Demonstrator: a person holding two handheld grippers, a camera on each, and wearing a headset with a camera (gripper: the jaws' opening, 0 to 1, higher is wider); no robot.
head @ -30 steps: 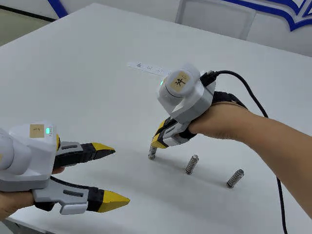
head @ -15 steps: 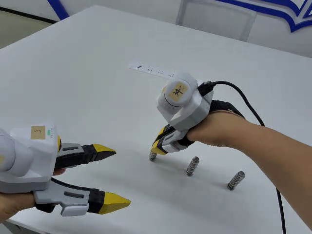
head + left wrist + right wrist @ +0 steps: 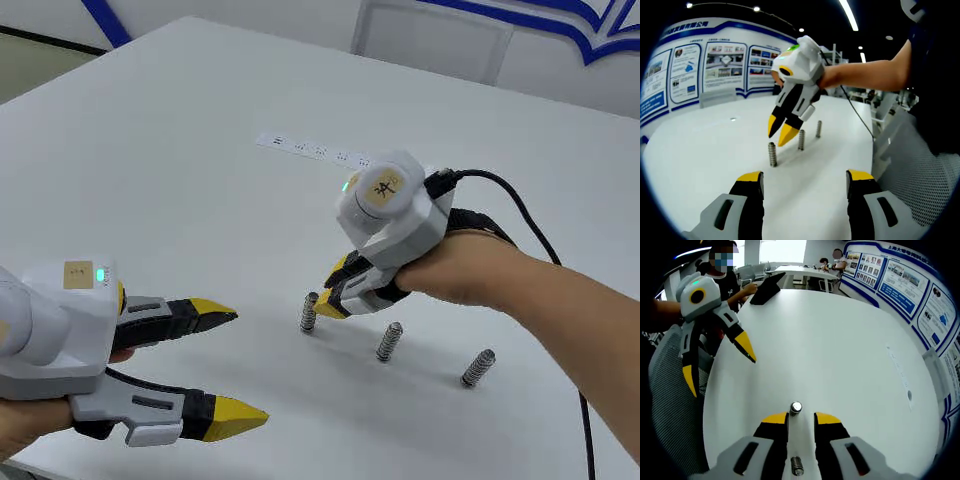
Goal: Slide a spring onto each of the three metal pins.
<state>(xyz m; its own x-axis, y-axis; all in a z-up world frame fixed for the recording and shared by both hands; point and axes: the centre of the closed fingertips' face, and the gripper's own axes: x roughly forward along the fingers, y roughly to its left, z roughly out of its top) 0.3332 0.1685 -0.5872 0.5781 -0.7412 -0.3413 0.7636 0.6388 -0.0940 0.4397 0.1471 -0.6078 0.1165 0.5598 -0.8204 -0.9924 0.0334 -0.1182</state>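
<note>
Three short metal pins stand in a row on the white table (image 3: 150, 150), each with a spring around it: the left spring (image 3: 309, 313), the middle spring (image 3: 388, 342) and the right spring (image 3: 479, 367). My right gripper (image 3: 327, 303) hovers just right of the left spring's top, jaws slightly apart and holding nothing. From its own camera that spring's top (image 3: 796, 407) lies just beyond the right gripper (image 3: 801, 419), and another spring (image 3: 797, 466) shows below between the jaws. My left gripper (image 3: 240, 363) stands open near the table's front left, aimed at the springs (image 3: 772, 154).
A thin white strip (image 3: 315, 150) lies flat on the table behind the pins. A black cable (image 3: 520, 215) trails from the right gripper along the person's arm. A mesh chair (image 3: 920, 170) stands beside the table.
The right gripper has drawn back up and to the right, off the left spring, which now stands free on its pin. The left gripper has stayed put.
</note>
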